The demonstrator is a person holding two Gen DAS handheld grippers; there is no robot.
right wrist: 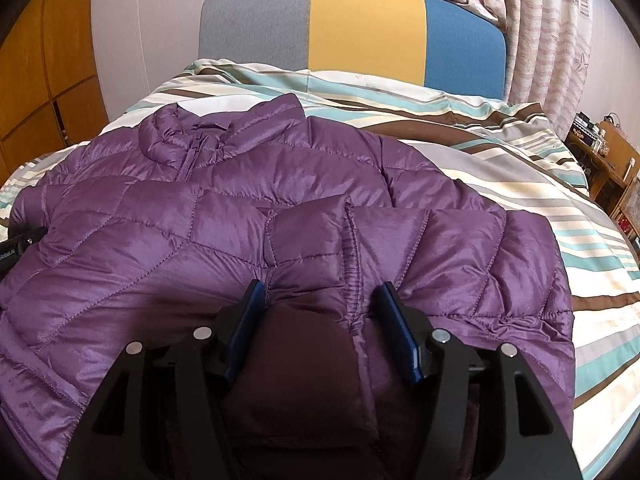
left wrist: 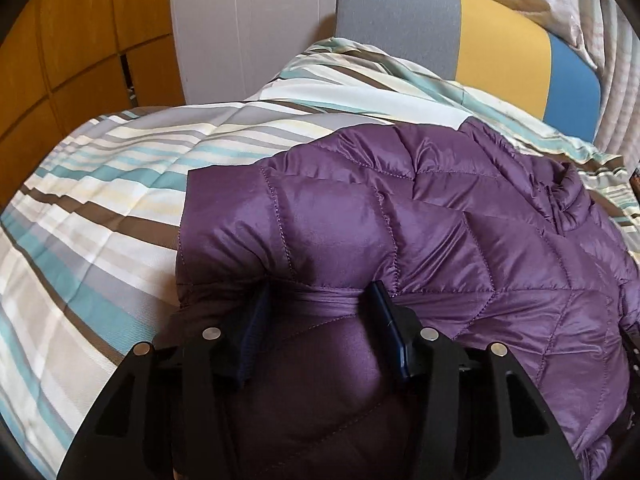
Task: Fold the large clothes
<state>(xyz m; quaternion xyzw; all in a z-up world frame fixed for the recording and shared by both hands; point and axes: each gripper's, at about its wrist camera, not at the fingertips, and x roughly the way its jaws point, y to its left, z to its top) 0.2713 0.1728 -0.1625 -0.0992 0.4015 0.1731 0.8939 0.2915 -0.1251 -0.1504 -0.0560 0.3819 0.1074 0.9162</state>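
Striped duvet (right wrist: 500,168) on bed; grey-yellow-blue headboard (right wrist: 360,28); patterned curtain (right wrist: 552,40); wooden cupboard (left wrist: 60,48).

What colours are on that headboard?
Grey, yellow and blue panels on the headboard; clearest in the right wrist view.

No text, label, brand, number or sign can be read in either view. A black part at the left edge of the right wrist view (right wrist: 14,250), just beside the purple jacket (right wrist: 168,240), bears small pale lettering, but it is too small and blurred to make out. The boxes and packets on the wooden shelf (right wrist: 608,148), well to the right of the jacket, show printed patterns only, nothing legible.
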